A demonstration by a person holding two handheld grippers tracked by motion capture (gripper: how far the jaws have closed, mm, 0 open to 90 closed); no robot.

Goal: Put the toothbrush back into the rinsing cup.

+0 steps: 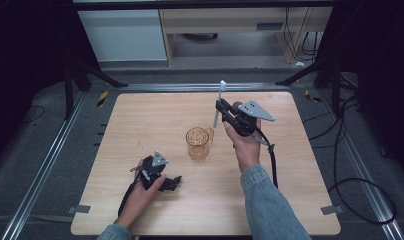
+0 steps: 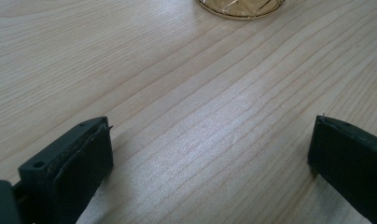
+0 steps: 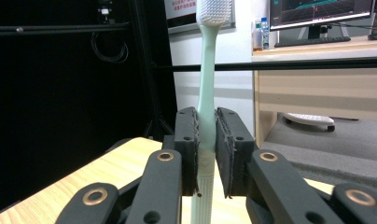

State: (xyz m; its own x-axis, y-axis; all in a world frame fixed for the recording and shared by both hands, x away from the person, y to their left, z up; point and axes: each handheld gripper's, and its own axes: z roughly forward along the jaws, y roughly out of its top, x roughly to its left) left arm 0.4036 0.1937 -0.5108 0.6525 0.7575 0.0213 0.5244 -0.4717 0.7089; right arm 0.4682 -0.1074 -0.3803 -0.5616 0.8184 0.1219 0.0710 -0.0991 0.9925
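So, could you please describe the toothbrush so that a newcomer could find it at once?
Start at the wooden table, then the amber glass mug at its middle. Behind the mug, the right gripper holds the toothbrush upright: a slim pale green handle topped by white bristles.

Light wooden table (image 1: 140, 120) with rounded corners; amber glass mug (image 1: 198, 143) standing near centre; left gripper (image 1: 176, 180) resting toward near-left.

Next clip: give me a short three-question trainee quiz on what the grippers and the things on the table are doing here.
1. True or false: the right gripper is shut on the toothbrush.
2. Which way does the brush head point: A up, B down, C sideways?
3. What stands on the table between the two grippers?

Key: 1 true. 2 A. 3 The amber glass mug; the left gripper rests open, holding nothing.
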